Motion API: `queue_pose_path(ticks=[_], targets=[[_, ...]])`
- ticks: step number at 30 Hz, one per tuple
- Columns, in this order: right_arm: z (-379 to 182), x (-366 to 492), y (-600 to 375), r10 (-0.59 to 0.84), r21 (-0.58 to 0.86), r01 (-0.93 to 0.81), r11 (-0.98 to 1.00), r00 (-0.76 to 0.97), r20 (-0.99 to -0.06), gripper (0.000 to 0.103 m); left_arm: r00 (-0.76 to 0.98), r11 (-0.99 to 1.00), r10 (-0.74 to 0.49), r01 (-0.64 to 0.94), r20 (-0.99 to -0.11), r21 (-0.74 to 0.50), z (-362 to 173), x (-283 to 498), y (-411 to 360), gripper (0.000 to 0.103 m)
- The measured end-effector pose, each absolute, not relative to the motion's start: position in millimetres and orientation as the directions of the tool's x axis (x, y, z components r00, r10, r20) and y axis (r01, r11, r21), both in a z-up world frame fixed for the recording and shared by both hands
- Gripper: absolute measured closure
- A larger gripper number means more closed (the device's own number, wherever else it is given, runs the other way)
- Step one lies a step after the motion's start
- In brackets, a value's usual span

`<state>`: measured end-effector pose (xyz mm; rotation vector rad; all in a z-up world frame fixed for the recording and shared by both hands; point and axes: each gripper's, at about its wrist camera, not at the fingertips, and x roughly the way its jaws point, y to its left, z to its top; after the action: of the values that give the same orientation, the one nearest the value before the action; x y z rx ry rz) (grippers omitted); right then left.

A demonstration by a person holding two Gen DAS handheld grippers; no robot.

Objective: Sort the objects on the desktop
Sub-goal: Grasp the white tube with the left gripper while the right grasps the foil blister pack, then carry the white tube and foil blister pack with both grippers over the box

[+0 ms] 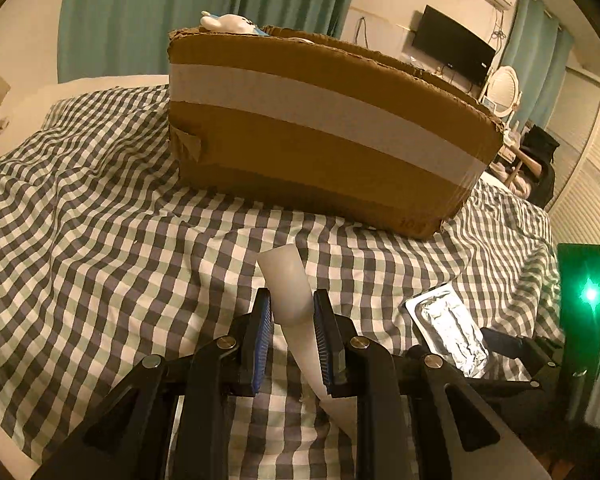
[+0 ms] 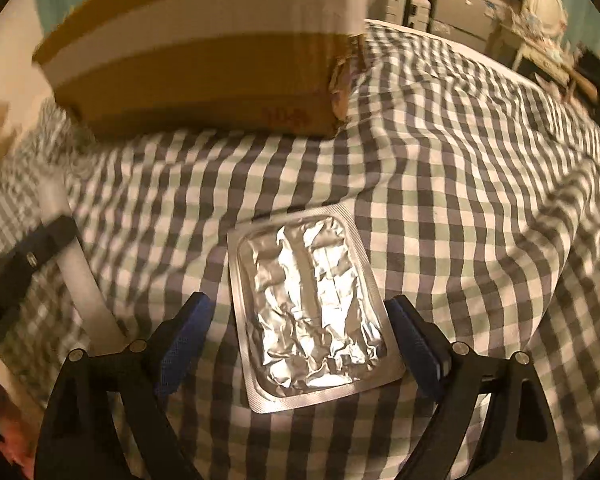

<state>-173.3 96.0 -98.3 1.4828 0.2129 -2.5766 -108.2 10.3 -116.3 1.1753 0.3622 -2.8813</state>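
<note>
My left gripper (image 1: 291, 306) is shut on a white plastic tube (image 1: 284, 280), held a little above the checked bedcover and pointing toward the cardboard box (image 1: 320, 132). In the right wrist view the same tube (image 2: 74, 264) and the left gripper's black finger (image 2: 40, 252) show at the left. A silver foil blister pack (image 2: 308, 308) lies flat on the cover. My right gripper (image 2: 300, 312) stands open over it, one blue pad on each side, neither pad touching it. The blister pack (image 1: 448, 328) also shows at the right of the left wrist view.
The taped cardboard box (image 2: 204, 52) sits on the bed ahead of both grippers, with a white toy (image 1: 230, 23) sticking out of its top. The checked bedcover (image 2: 480, 152) is wrinkled. Teal curtains, a wall screen (image 1: 454, 50) and furniture stand beyond the bed.
</note>
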Motion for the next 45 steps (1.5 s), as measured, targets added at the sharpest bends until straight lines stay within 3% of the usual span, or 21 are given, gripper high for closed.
queue_pose_path(ticks=[3,14,21,33,36,40,45], targets=[[-94.7,-170.5,100.1,-0.064,-0.029,0.173,-0.984,-0.507,-0.860,0.030,-0.721,-0.975,0.075,0.092,-0.688,-0.202,-112.8,-107.1,10.0,0.082],[-21.1,-137.7,91.4,-0.125,0.009,0.184,-0.983,-0.629,-0.767,0.032,-0.785,-0.984,0.077,0.040,-0.614,-0.176,-68.2,-89.4,14.0,0.082],[64.2,-93.4,55.2,-0.136,-0.071,0.236,-0.969,-0.753,-0.644,0.033,-0.839,-0.982,0.091,0.014,-0.536,-0.188,1.5,-65.5,2.5,0.082],[189.2,-121.8,41.8,-0.196,0.019,0.215,-0.976,-0.848,-0.493,0.032,-0.902,-0.995,0.092,-0.065,-0.422,-0.076,143.3,-88.5,-8.0,0.083],[216.2,-147.6,40.9,-0.220,0.064,0.217,-0.974,-0.843,-0.491,0.032,-0.889,-0.993,0.112,-0.081,-0.443,-0.090,174.6,-120.3,-16.5,0.083],[254.9,-192.8,33.2,-0.217,0.036,0.229,-0.973,-0.843,-0.493,0.032,-0.896,-0.996,0.087,-0.087,-0.435,-0.018,206.2,-162.6,-22.7,0.083],[244.9,-273.0,35.0,-0.279,0.126,0.255,-0.959,-0.750,-0.600,0.032,-0.862,-0.996,0.080,-0.091,-0.500,-0.002,192.2,-235.4,-35.6,0.083]])
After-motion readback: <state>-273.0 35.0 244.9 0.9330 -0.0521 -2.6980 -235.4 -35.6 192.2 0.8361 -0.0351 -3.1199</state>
